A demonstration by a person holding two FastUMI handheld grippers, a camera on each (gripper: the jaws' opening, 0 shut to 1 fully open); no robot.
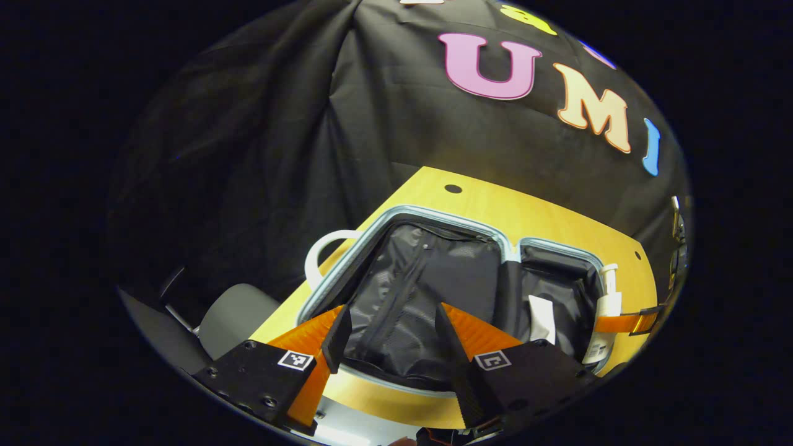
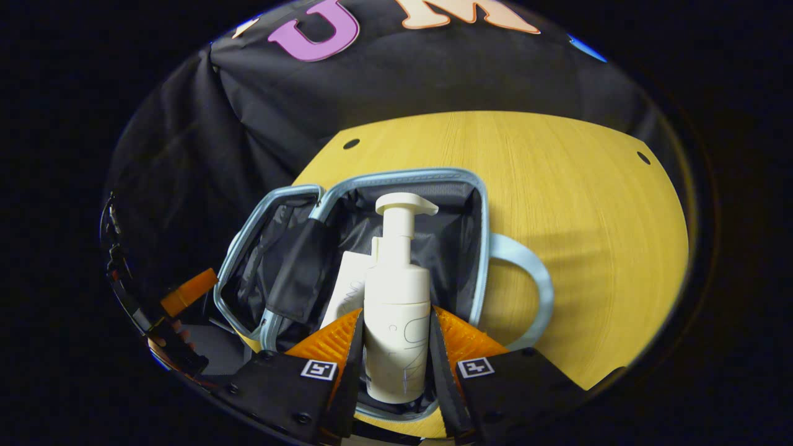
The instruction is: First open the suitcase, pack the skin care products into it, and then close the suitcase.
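Wooden table (image 2: 588, 248) – open suitcase (image 2: 433, 176); right gripper (image 2: 396, 347) clamps upright pump bottle (image 2: 396, 310), nozzle up – left gripper (image 1: 387, 337) apart

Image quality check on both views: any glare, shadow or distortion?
Left gripper view: fisheye bends the suitcase rim; dim lining, no glare. Right gripper view: pump bottle sharp and evenly lit in the right claw; soft handle shadow on the table.

You are working in a recording booth, not a home: black cloth (image 1: 260, 142) hangs as the wall behind a bare wooden table (image 2: 576, 235). A grey chair (image 1: 238, 316) stands beside the table.
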